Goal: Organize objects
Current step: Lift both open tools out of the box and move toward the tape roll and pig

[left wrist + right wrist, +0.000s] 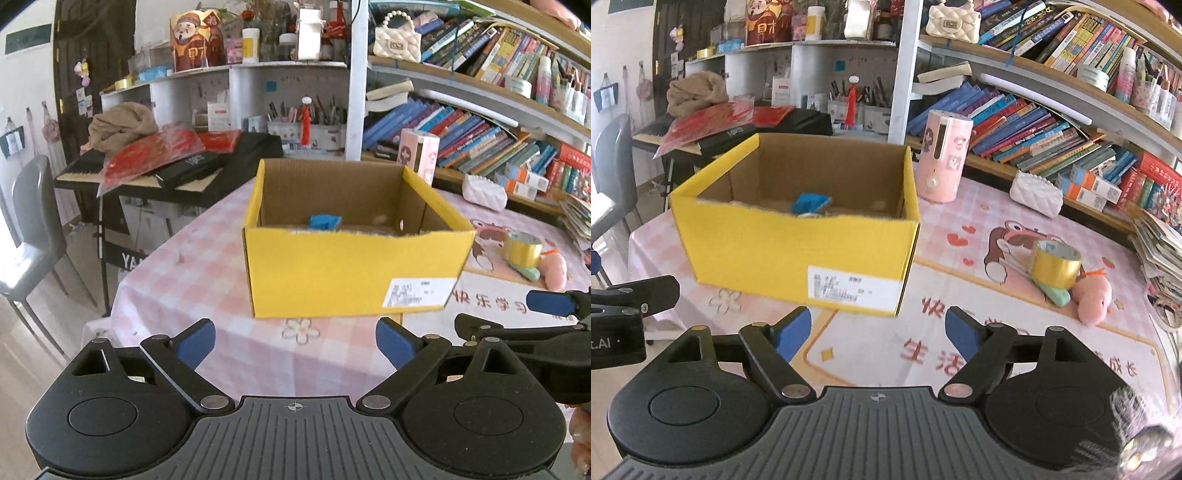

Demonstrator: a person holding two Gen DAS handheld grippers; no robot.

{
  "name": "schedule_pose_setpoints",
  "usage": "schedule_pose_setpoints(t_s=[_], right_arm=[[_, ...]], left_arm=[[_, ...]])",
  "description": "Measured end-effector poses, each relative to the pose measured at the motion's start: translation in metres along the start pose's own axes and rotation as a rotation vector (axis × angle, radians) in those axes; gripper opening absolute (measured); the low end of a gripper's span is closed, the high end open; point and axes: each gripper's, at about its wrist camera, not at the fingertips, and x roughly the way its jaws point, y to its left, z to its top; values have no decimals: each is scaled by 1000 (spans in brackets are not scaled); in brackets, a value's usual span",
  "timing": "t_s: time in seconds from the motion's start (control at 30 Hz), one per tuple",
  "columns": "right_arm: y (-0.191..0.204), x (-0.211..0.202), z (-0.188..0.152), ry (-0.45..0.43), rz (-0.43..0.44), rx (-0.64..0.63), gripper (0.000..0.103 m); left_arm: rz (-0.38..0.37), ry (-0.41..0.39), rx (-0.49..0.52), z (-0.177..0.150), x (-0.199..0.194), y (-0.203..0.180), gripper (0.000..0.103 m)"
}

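Yellow box point(798, 251) sits mid-tabletop point(960, 332), blue item point(809, 203) inside. Gold tape roll point(1057, 267) and pink toy point(1093, 295) remain outside. Both jaws spread, empty. Risk: tape roll rolling away if clipped off-centre

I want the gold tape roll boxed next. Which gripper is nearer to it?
Right. The right gripper is open just left of and short of the gold tape roll; the left gripper faces the yellow box, farther left.

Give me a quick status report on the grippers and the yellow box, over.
Left gripper and right gripper: jaws open, nothing held. Yellow box upright on table, blue item inside. Gold tape roll and pink plush still out; path clear.
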Motion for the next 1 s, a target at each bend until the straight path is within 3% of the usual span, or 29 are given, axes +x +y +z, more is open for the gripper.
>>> schedule_pose_setpoints(t_s=[0.63,1.0], right_arm=[[-9,-34,-44,51,-69,71,86],[-37,-50,-65,77,-156,141,86]], left_arm=[[-85,60,64,-30,-20,-19,98],[-185,70,133,-36,-20,-53,98]])
